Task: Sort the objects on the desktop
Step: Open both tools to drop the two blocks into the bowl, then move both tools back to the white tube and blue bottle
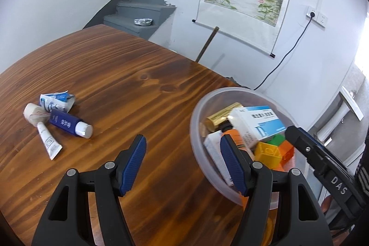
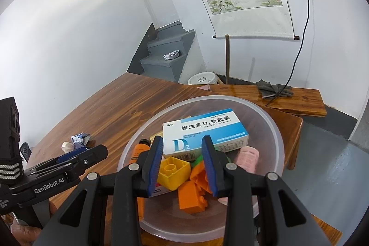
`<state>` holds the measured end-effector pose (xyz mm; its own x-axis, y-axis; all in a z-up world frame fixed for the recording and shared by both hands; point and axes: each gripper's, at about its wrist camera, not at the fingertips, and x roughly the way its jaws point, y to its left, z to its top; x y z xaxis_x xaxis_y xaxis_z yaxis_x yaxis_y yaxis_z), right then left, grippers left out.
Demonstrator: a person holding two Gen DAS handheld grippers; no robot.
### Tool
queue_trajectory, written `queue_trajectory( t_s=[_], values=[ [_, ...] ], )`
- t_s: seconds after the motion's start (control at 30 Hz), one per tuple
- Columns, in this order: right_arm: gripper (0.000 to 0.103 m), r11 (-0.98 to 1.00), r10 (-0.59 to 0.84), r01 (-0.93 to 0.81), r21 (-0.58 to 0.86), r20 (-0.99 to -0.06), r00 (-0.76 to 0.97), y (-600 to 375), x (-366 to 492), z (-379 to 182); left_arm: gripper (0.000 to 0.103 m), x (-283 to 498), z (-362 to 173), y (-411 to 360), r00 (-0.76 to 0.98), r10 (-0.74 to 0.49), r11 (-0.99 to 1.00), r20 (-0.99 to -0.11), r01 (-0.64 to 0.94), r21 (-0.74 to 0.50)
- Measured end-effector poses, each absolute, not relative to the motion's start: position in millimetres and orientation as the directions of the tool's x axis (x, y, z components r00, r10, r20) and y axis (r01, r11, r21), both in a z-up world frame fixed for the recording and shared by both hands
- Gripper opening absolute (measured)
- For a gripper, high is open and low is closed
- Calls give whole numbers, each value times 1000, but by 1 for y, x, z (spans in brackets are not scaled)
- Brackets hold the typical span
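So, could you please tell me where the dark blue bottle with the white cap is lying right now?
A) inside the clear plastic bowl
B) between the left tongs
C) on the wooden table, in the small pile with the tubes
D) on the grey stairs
C: the dark blue bottle with the white cap lies on the wooden table beside the white squeeze tube, apart from the clear plastic bowl.

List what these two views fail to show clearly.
- White box in the bowl: left view, its lower end is behind the left gripper's finger.
- Small print on the white tube: left view, too small.
- Orange tube: right view, lower part behind the right gripper.
- Pink roll: right view, partly behind a finger.
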<state>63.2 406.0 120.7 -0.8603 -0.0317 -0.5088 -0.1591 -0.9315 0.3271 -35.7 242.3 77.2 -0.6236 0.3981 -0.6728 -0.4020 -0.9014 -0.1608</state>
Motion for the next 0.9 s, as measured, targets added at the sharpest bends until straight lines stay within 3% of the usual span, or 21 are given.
queue_trajectory(
  t_s=[0.43, 0.57, 0.9],
  values=[
    [39, -949, -134, -39, 312, -513, -848, 360, 47, 125, 70, -51, 69, 210, -638, 325, -937, -698, -316, -147],
    [45, -953, -164, -2, 302, -522, -837, 344, 40, 122, 70, -59, 65, 194, -643, 291, -951, -708, -271, -145],
    [46, -955, -235, 84, 285, -550, -802, 309, 22, 114, 70, -81, 60, 141, -655, 218, -976, -724, -151, -157]
  ],
)
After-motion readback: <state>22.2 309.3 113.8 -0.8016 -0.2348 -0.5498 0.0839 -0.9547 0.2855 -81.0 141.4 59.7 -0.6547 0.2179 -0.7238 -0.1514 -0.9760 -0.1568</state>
